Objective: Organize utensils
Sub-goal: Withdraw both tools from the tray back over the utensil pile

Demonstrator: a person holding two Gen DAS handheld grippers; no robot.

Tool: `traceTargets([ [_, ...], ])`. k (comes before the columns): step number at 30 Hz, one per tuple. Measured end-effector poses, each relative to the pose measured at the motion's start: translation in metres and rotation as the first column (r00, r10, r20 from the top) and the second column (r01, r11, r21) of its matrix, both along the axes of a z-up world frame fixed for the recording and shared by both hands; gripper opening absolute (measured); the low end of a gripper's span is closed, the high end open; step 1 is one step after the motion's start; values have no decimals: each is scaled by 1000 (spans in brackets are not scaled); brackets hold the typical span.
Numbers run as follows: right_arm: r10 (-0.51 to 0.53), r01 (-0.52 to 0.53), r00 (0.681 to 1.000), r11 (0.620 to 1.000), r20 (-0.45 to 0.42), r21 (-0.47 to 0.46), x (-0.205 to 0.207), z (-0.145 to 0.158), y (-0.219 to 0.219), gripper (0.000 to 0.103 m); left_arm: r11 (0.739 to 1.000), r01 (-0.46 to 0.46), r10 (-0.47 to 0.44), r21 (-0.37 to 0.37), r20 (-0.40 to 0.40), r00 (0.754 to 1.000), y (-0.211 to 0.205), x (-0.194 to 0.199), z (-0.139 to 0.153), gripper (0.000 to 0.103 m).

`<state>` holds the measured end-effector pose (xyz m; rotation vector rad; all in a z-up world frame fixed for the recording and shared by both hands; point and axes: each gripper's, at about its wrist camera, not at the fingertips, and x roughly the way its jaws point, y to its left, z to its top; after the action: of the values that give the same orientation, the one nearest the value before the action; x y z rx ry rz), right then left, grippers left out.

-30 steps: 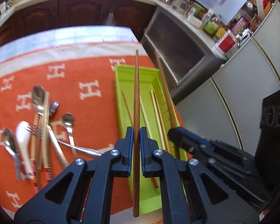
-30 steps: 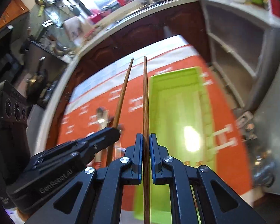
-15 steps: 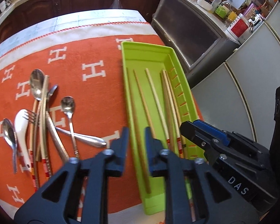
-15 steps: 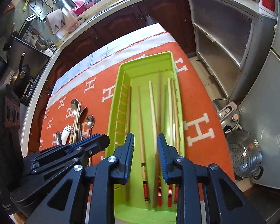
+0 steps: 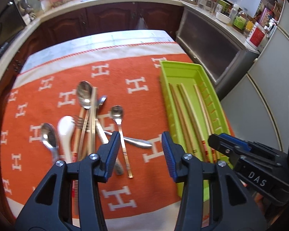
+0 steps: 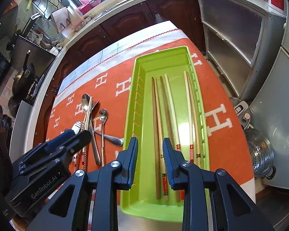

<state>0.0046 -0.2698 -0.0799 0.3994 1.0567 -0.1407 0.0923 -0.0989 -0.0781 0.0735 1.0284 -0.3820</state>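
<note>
Chopsticks [image 6: 160, 127] are seen lying in the green tray [image 6: 133, 104] on the counter, while the left tongs [image 5: 139, 150], just widened, and right tongs [image 6: 150, 157] are held apart and empty.

Both wrist views steeply downward, close above table, sharing green tray [image 5: 183, 68] [image 6: 160, 55]

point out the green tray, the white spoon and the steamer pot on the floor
green tray [image 6: 144, 208], right wrist view, bare floor near its front end
white spoon [image 5: 66, 127], left wrist view, on its bowl
steamer pot [image 6: 260, 154], right wrist view, on the perforated insert
</note>
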Motion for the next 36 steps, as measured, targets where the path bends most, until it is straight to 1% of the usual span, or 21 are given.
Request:
traceTargets([
  [7, 20, -20, 1000, 1000, -2, -10, -3, 4, 19, 27, 998, -38, 35, 51, 69, 997, 23, -10, 6, 41],
  [18, 66, -66, 998, 997, 7, -33, 5, 14, 52, 27, 995, -73, 64, 62, 131, 989, 48, -19, 13, 41],
  [28, 92, -91, 996, 995, 1, -48, 17, 12, 67, 27, 991, -115, 103, 71, 161, 982, 68, -20, 13, 41],
  [36, 135, -135, 991, 989, -4, -63, 29, 10, 87, 27, 984, -154, 139, 84, 166, 976, 87, -17, 6, 41],
])
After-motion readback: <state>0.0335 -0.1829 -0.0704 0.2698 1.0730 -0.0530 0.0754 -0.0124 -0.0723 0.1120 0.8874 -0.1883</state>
